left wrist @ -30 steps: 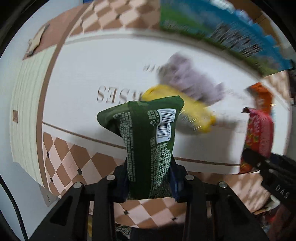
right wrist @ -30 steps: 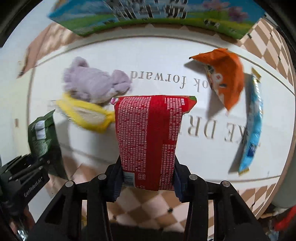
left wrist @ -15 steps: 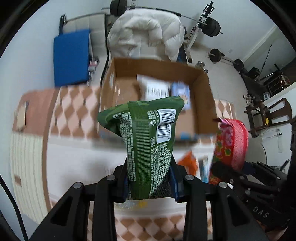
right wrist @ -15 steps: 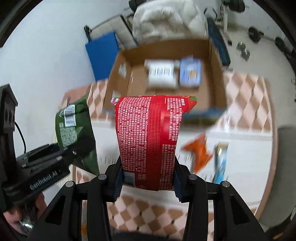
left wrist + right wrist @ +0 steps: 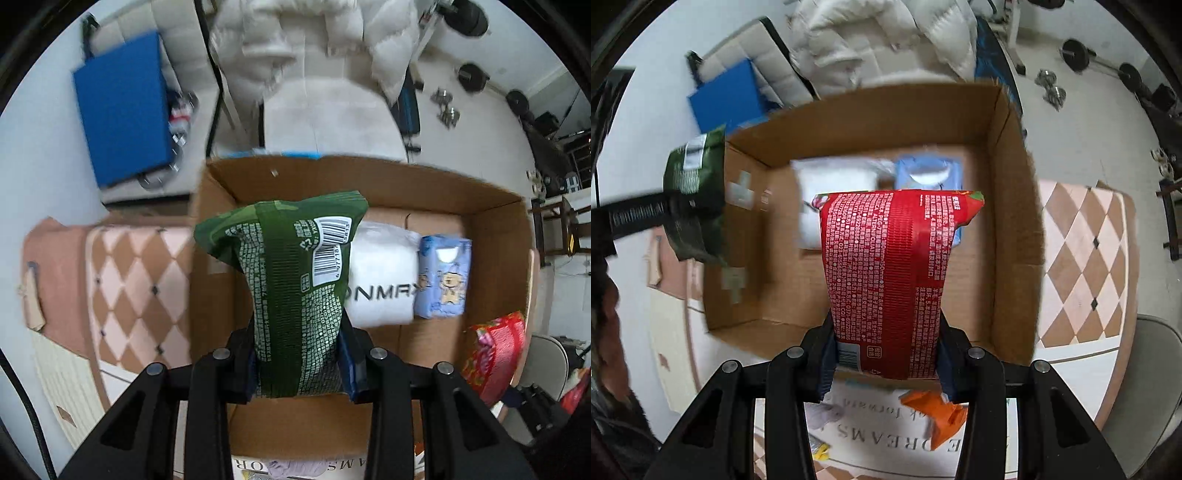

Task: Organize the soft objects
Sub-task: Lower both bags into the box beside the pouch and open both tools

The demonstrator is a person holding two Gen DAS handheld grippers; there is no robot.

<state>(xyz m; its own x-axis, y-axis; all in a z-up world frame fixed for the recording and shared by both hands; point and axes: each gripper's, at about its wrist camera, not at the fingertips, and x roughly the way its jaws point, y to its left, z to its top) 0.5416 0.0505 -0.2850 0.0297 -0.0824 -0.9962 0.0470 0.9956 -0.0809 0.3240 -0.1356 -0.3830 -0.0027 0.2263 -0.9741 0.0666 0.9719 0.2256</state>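
Note:
My left gripper [image 5: 300, 363] is shut on a green snack bag [image 5: 291, 280] and holds it over the left part of an open cardboard box [image 5: 491, 221]. My right gripper [image 5: 884, 354] is shut on a red snack bag [image 5: 886, 273] and holds it over the same box [image 5: 1015, 221], right of centre. In the box lie a white soft pack [image 5: 380, 280] and a blue tissue pack [image 5: 443, 280]. The red bag shows at the right edge of the left wrist view [image 5: 495, 354]; the green bag shows at the left of the right wrist view [image 5: 694, 206].
An orange snack bag [image 5: 938, 413] and a lilac plush toy [image 5: 823, 413] lie on the white mat [image 5: 886, 443] in front of the box. A white padded jacket [image 5: 314, 48] and a blue pad [image 5: 125, 107] lie behind the box. Checkered floor [image 5: 1086, 266] lies to the right.
Both grippers have lifted their bags away from the mat and moved forward; they now hang over the open box, which fills both views.

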